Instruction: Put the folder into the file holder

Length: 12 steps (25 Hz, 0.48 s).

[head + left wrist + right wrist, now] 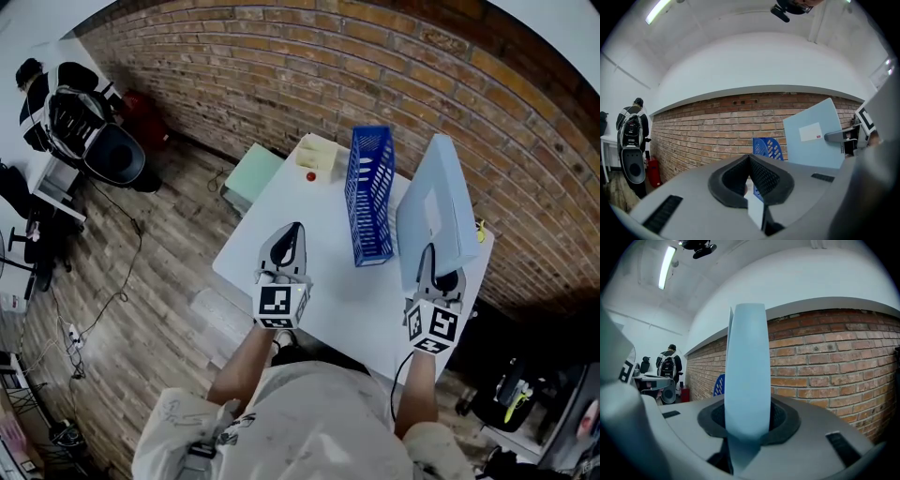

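The right gripper (pixel 434 269) is clamped on the folder's (pixel 436 211) lower edge, holding it upright in the air just right of the holder (pixel 370 192) but not yet over it. The left gripper (pixel 286 246) hovers over the bench (pixel 347 305) with jaws together, empty. The risk, I judge: gripped by one edge, the tall folder could tilt, catch the holder's rim and topple it, since nothing steadies the holder

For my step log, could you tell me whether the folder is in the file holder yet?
Not yet: the right gripper holds the folder upright, clear of the file holder, to its right.
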{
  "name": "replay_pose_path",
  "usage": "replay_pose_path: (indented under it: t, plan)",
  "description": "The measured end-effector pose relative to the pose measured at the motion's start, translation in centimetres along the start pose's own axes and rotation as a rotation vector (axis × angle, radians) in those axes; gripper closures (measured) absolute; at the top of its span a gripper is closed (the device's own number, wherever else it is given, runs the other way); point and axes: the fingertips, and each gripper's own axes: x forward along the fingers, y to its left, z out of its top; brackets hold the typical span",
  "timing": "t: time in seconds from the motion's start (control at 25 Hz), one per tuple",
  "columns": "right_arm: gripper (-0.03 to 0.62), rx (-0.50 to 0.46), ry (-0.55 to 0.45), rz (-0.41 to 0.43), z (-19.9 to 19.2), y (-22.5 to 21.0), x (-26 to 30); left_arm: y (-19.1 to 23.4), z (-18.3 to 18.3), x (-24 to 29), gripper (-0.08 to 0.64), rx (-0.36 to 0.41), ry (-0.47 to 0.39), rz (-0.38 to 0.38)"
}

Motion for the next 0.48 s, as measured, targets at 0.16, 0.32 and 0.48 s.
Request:
replay_pose_path:
  t: [0.16, 0.32, 0.48]
  plan:
    - [0.449, -0.017, -0.074, -0.004, 3.4, -0.3, -0.1, -0.2, 0.3, 0.1, 0.551, 0.0, -0.008, -0.006]
    - [0.449, -0.026, -0.164, -0.005, 7.6, -0.5, -0.6, -0.2, 0.9, 0.0, 0.551, 0.005, -0.02, -0.014]
    - [0.449, -0.038, -0.275, 0.009, 11.9, 0.0, -1.5, 0.2, 1.4, -0.2, 0.551, 0.015, -0.029, -0.016]
